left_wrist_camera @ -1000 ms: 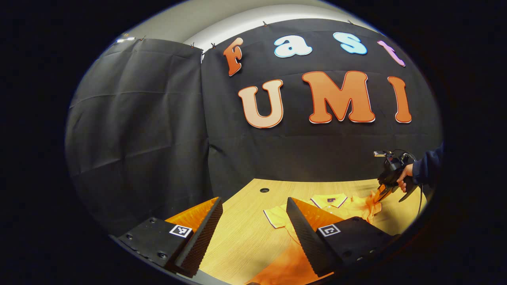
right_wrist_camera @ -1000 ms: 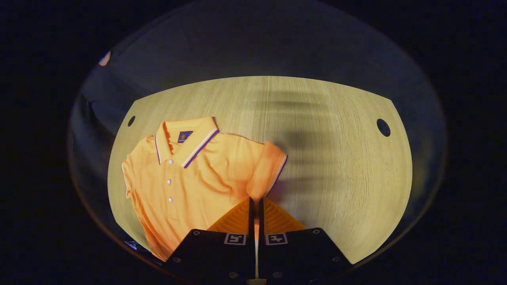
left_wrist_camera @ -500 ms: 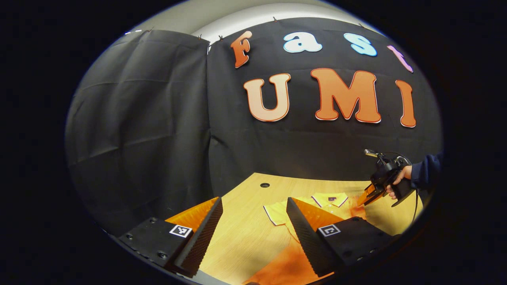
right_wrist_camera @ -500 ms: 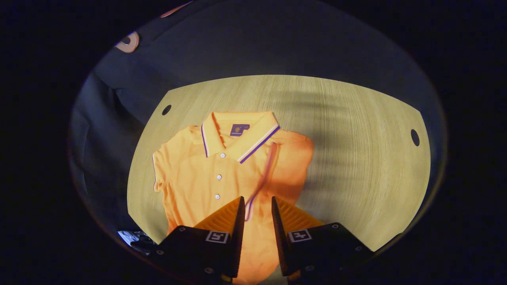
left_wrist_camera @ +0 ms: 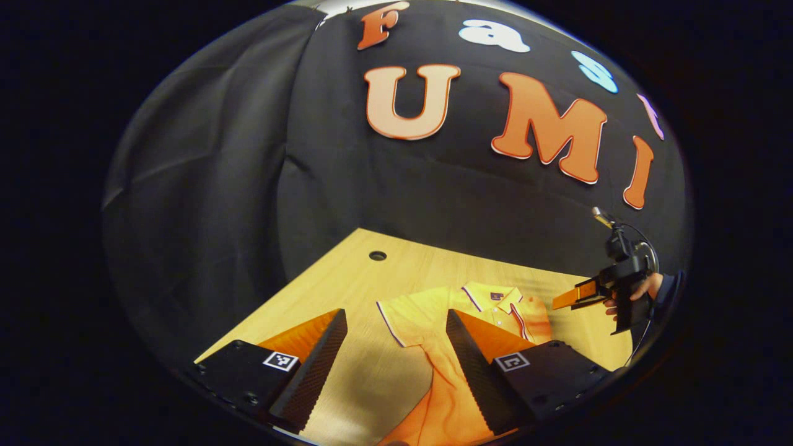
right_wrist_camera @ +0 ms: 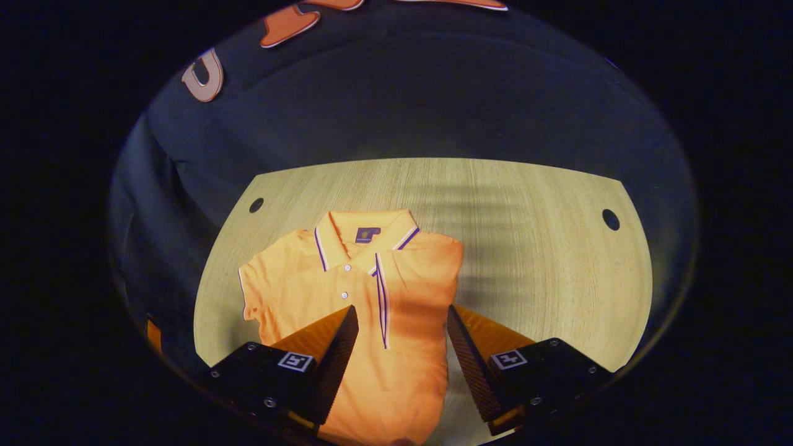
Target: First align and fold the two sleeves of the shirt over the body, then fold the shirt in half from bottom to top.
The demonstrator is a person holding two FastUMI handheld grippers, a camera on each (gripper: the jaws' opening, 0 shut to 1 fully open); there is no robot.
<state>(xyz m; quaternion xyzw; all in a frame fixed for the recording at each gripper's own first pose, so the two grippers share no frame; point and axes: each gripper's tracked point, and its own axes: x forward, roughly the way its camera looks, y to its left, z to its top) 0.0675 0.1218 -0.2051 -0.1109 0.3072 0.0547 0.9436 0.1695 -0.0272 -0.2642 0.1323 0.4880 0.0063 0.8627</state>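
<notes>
An orange polo shirt (right_wrist_camera: 396, 371) lies face up on the wooden table (right_wrist_camera: 545, 260), collar toward the far wall. One sleeve (right_wrist_camera: 418, 279) lies folded over the chest, its striped cuff running down the middle. The other sleeve (right_wrist_camera: 263, 291) is spread flat to the side. My right gripper (right_wrist_camera: 402, 310) hovers open above the shirt's body, holding nothing. In the left gripper view, the shirt (left_wrist_camera: 433, 310) lies ahead, the left gripper (left_wrist_camera: 395, 316) stands open above the table's near side, and the right gripper (left_wrist_camera: 570, 301) hangs over the shirt's far side, held by a hand (left_wrist_camera: 647, 290).
The table has round cable holes near its back corners (right_wrist_camera: 256, 205) (right_wrist_camera: 611, 219) (left_wrist_camera: 377, 255). Black cloth walls close the booth behind and to the side. Bare wood (right_wrist_camera: 557, 310) stretches beside the shirt.
The right gripper carried the sleeve over the body, let it go, opened wide and drew back. The sleeve now lies flat on the chest. The left gripper's view tipped downward, staying open.
</notes>
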